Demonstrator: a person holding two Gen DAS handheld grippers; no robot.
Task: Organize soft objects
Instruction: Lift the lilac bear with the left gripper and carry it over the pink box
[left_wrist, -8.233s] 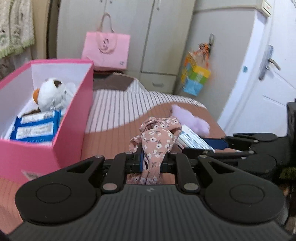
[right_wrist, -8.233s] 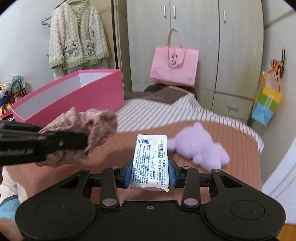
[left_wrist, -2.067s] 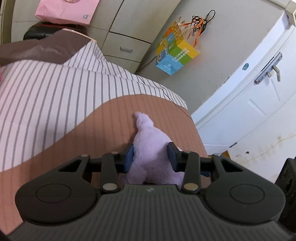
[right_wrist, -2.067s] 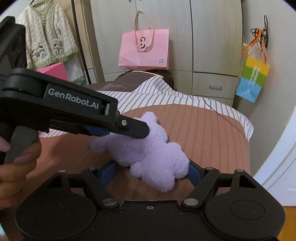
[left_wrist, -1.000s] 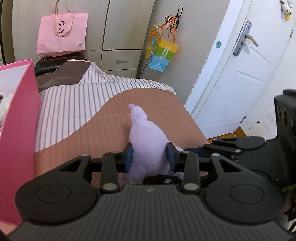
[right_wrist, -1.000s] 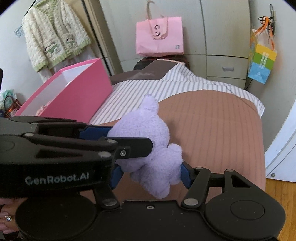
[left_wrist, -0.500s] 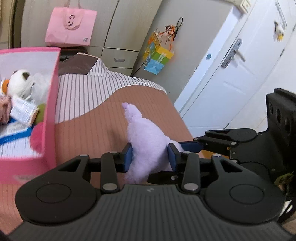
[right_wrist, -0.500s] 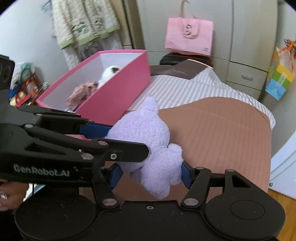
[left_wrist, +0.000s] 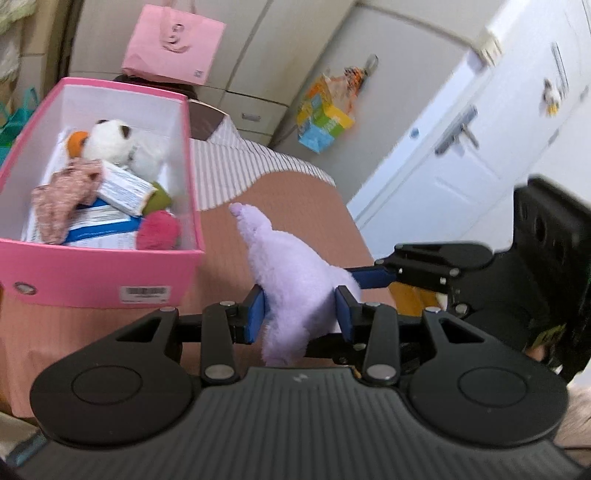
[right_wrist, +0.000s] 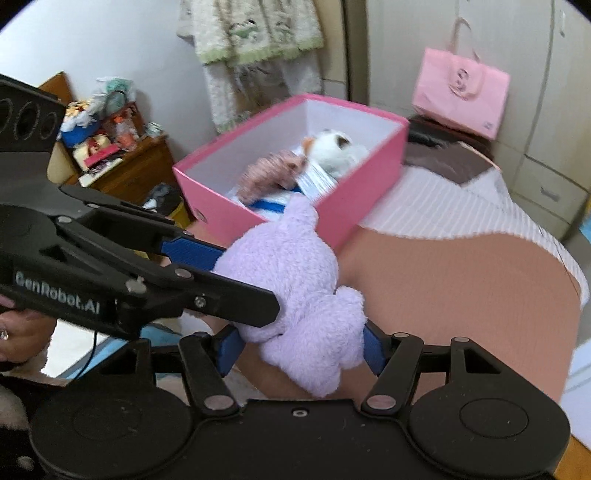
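A purple plush toy (left_wrist: 291, 269) hangs above the bed, gripped from both sides. My left gripper (left_wrist: 300, 306) is shut on its lower body. My right gripper (right_wrist: 299, 350) squeezes the toy (right_wrist: 291, 280) between its blue pads while its jaws are opening slightly. The left gripper (right_wrist: 247, 280) reaches in from the left in the right wrist view. The pink box (left_wrist: 96, 269) stands just left of the toy. It holds a white plush cat (left_wrist: 110, 142), a floral scrunchie (left_wrist: 62, 199), tissue packs (left_wrist: 122, 188) and a red ball (left_wrist: 159, 232).
The bed cover (right_wrist: 461, 295) is brown in front and striped behind. A pink bag (left_wrist: 173, 44) hangs on the wardrobe, and a colourful bag (left_wrist: 325, 118) beside a white door (left_wrist: 480, 140). Left of the bed stands a cluttered wooden cabinet (right_wrist: 122, 162). A person's hand (right_wrist: 18, 332) holds the left gripper.
Both grippers have carried the purple toy up and leftward, toward the pink box. The box now fills more of both views and its contents show.
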